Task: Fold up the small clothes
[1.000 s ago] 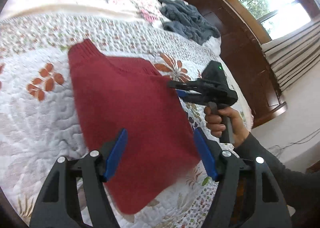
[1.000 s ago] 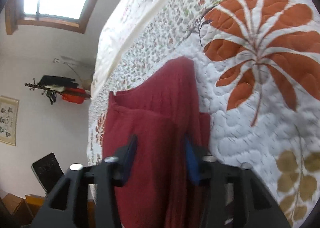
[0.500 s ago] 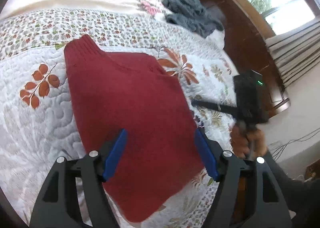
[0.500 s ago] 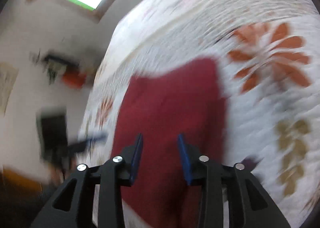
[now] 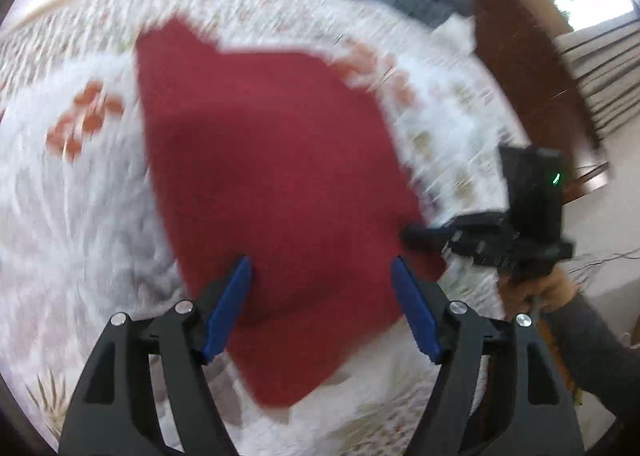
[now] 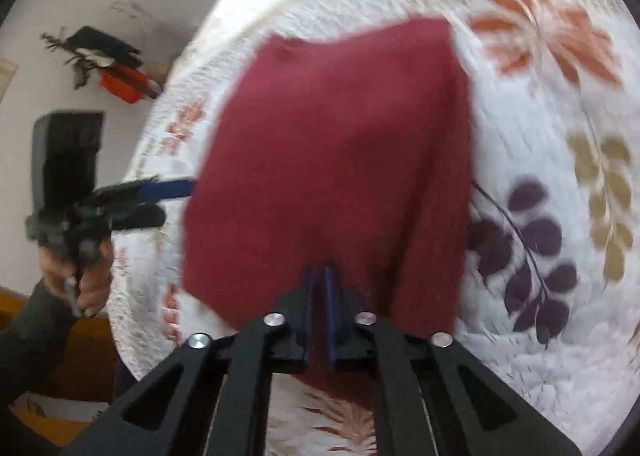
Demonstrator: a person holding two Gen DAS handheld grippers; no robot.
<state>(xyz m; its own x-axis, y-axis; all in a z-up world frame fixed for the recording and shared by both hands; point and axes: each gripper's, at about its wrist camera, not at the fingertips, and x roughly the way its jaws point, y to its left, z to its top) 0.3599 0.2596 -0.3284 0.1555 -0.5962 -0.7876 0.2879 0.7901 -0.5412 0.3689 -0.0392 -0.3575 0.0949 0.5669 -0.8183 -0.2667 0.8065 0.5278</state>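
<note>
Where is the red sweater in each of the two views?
Left wrist: the red sweater fills the centre, above the open left gripper.
Right wrist: centre, its near edge pinched in the right gripper.
Shared landmark: the quilt with orange leaves.

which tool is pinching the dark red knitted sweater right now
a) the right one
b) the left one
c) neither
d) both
a: in its own view the right tool has its blue pads nearly together on the near edge of the dark red knitted sweater, while the left tool hangs wide open above it.
</note>
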